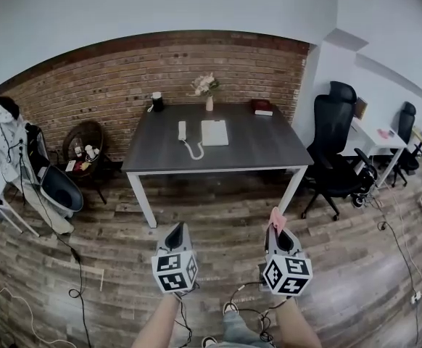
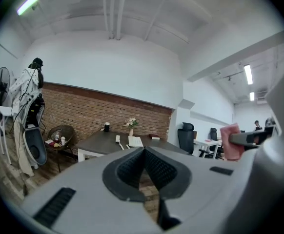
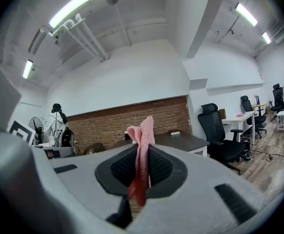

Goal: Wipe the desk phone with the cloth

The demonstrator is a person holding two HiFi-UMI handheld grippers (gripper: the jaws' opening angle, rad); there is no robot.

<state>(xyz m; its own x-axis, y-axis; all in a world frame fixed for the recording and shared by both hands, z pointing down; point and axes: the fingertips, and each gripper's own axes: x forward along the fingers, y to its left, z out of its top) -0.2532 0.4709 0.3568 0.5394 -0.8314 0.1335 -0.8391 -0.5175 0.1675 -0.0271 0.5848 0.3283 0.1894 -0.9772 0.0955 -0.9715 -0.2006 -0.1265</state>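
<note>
The white desk phone [image 1: 214,132] lies on the dark grey desk [image 1: 262,151] far ahead, its handset [image 1: 183,130] off to its left on a coiled cord. Both grippers are held low over the wooden floor, well short of the desk. My right gripper [image 1: 276,225] is shut on a pink cloth [image 1: 276,218] that stands up between its pads; the cloth [image 3: 142,147] fills the middle of the right gripper view. My left gripper [image 1: 176,232] is shut with nothing in it, its pads [image 2: 132,169] pressed together. The cloth [image 2: 230,141] also shows at the right of the left gripper view.
A vase of flowers [image 1: 208,89], a dark mug [image 1: 156,101] and a book [image 1: 262,107] stand along the desk's back edge by the brick wall. A black office chair [image 1: 334,151] is at the desk's right. A coat rack [image 1: 4,143] and round side table [image 1: 85,151] stand left. Cables trail across the floor.
</note>
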